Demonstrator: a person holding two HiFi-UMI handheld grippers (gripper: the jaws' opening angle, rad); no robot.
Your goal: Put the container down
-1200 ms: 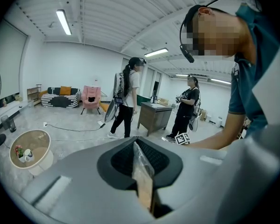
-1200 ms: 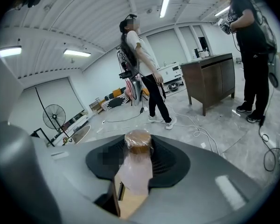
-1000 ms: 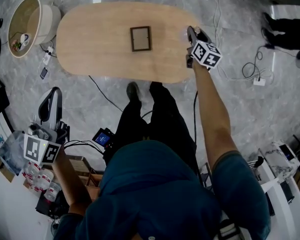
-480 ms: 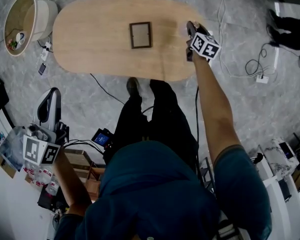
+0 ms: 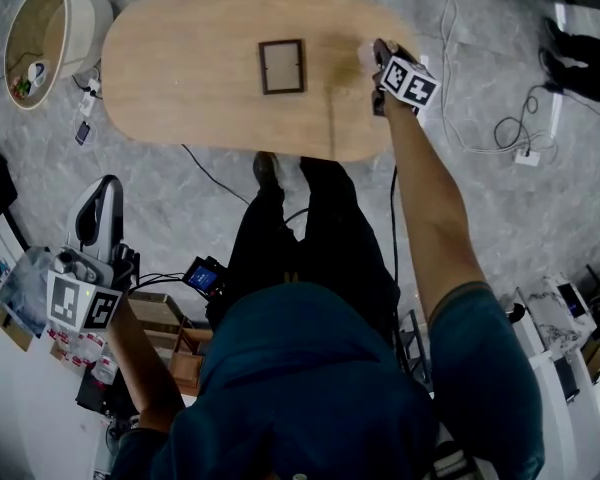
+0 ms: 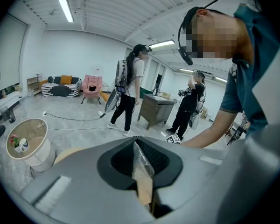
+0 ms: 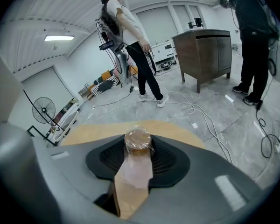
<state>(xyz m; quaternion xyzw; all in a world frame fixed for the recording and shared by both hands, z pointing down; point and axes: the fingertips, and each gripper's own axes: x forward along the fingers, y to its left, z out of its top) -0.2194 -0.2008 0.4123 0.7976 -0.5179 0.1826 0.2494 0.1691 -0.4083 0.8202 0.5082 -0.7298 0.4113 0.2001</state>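
The container (image 7: 139, 144), a small clear tub with a brown round top, sits clamped between the closed jaws of the right gripper (image 7: 136, 166). It is held over the right end of the oval wooden table (image 5: 180, 88); whether it touches the tabletop cannot be told. A dark picture frame (image 5: 281, 66) lies flat near the table's middle, well apart from it. The left gripper (image 6: 141, 171) hangs low at the person's left side, jaws pressed together with nothing seen between them
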